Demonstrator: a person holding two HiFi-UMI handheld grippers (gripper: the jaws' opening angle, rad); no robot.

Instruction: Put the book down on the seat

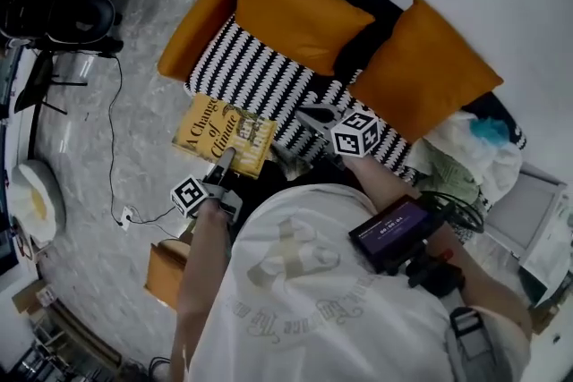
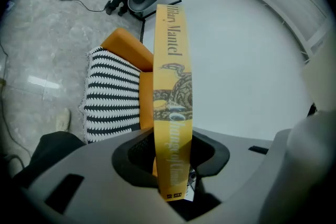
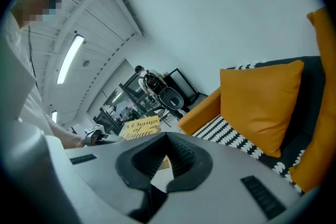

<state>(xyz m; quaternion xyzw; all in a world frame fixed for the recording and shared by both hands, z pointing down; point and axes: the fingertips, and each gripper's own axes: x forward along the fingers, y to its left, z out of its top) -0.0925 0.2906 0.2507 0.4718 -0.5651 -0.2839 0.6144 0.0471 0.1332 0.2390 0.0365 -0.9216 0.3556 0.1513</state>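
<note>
A yellow book (image 1: 224, 134) titled "A Change of Climate" lies flat in the air over the front left edge of the black-and-white striped seat (image 1: 251, 76), partly over the floor. My left gripper (image 1: 220, 164) is shut on its near edge. In the left gripper view the book's spine (image 2: 170, 86) stands upright between the jaws of that left gripper (image 2: 172, 165). My right gripper (image 1: 313, 119) hovers over the seat's front, right of the book, jaws together and empty. The right gripper view shows the book (image 3: 139, 127) beyond the right gripper (image 3: 167, 139).
Two orange cushions (image 1: 295, 9) (image 1: 421, 72) lean on the sofa back. A black chair and stands (image 1: 63, 13) sit on the floor at upper left, with a cable (image 1: 112, 130) trailing. White cloth and bags (image 1: 466, 148) fill the sofa's right end. An orange box (image 1: 166, 273) is by my left arm.
</note>
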